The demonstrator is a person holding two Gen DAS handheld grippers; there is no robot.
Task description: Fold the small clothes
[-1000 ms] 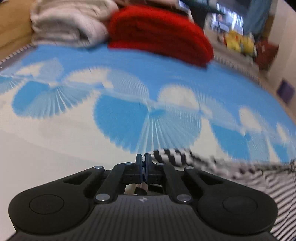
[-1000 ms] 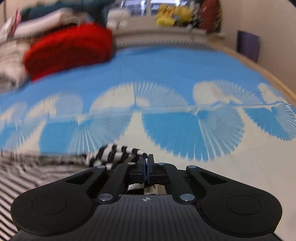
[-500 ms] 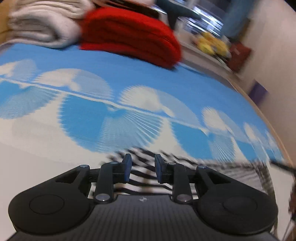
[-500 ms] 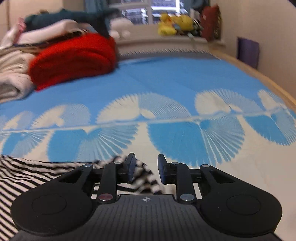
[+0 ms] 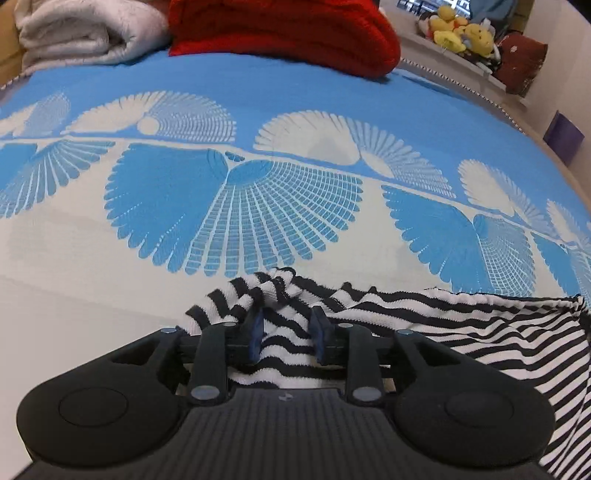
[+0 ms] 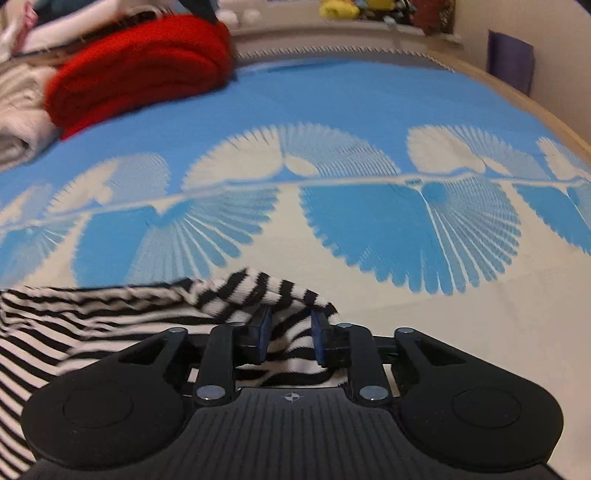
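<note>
A black-and-white striped garment (image 5: 443,321) lies on the blue-and-white patterned bedspread (image 5: 258,206). In the left wrist view its rumpled left corner sits under my left gripper (image 5: 286,325). That gripper's jaws are opening, with loose striped cloth between them and a gap at each pad. In the right wrist view the striped garment (image 6: 92,314) spreads to the left, and its raised right corner lies between the jaws of my right gripper (image 6: 290,328). Those jaws are closing, and the pads do not press the cloth.
A folded red blanket (image 5: 288,33) and a pale grey blanket (image 5: 85,33) are stacked at the far end of the bed. Yellow plush toys (image 5: 458,33) sit on a ledge behind. A purple object (image 6: 511,61) leans on the right wall beside the wooden bed edge (image 6: 535,107).
Both grippers were shut on the garment's corners a second ago. Their jaws have since parted, both grippers have sunk toward the bed, and the striped cloth now rests on it.
</note>
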